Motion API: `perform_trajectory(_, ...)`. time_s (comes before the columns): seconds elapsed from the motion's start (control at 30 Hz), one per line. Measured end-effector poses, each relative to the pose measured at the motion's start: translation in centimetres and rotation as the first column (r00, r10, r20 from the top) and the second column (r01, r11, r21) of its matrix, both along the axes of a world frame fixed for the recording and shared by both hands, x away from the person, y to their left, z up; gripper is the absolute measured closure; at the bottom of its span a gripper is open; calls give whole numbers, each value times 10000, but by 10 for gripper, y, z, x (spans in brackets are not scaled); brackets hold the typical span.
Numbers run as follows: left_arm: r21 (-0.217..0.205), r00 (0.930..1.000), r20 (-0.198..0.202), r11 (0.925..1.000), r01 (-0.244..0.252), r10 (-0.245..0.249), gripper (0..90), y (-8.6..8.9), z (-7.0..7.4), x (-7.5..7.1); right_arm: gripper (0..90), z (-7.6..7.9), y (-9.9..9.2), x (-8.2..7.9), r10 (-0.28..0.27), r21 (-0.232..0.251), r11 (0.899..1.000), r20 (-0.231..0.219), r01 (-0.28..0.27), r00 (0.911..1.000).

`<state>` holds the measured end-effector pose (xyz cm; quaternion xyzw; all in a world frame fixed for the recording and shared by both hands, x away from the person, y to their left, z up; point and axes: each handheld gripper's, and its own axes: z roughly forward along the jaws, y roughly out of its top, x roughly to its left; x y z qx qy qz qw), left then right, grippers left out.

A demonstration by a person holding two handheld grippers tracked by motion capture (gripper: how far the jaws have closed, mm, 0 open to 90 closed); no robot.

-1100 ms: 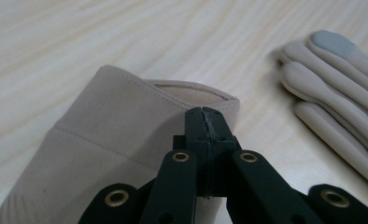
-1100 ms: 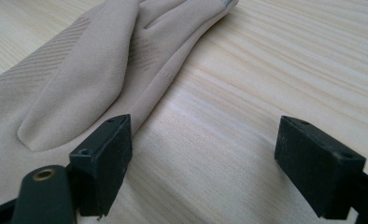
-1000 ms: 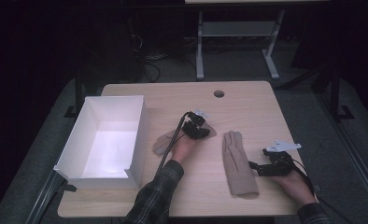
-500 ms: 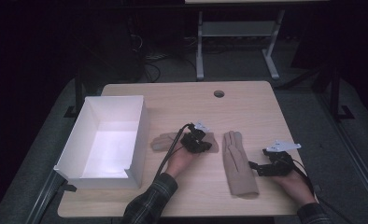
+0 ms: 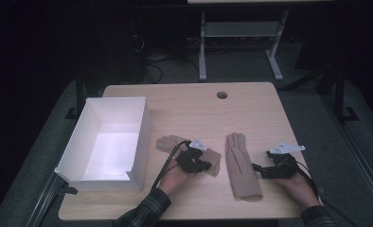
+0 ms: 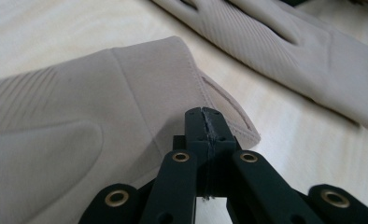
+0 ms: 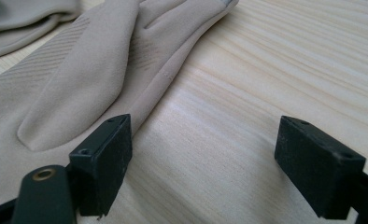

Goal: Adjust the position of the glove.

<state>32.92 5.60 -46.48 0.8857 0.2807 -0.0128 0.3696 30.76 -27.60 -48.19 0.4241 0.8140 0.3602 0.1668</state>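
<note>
Beige gloves lie on the wooden table (image 5: 251, 109), neither yet in the white box (image 5: 87, 142) at the left. Left glove (image 5: 175, 144) sits crumpled beside the box, its cuff pinched in the clenched left gripper (image 5: 204, 165). Right glove (image 5: 241, 168) lies flat and untouched, the right gripper (image 5: 256, 169) just beside it with jaws spread. Boxing both appears to remain.

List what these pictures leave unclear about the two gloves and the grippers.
- High view: the left hand-held gripper covers the middle of the left glove.
- Left gripper view: jaws shut at that glove's cuff; whether fabric is pinched between them is hidden by the jaws themselves.
- Right gripper view: the right glove is cut off by the frame's left and top edges.
- High view: the white box has its near inner wall out of sight.
</note>
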Motion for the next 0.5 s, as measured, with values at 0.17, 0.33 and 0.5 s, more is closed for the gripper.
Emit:
perform_trajectory(0.17,118,9998,-81,9998,156,-155,897,10,2,-16,187,0,0,0,-21,3,10000,0,21,10000)
perform_trajectory(0.33,261,9997,-126,9994,224,-221,897,25,3,-34,187,0,0,0,-18,3,10000,-1,18,10000)
perform_trajectory(0.5,338,9997,-181,9992,195,-189,896,41,7,-51,187,0,0,0,-22,8,10000,-4,22,10000)
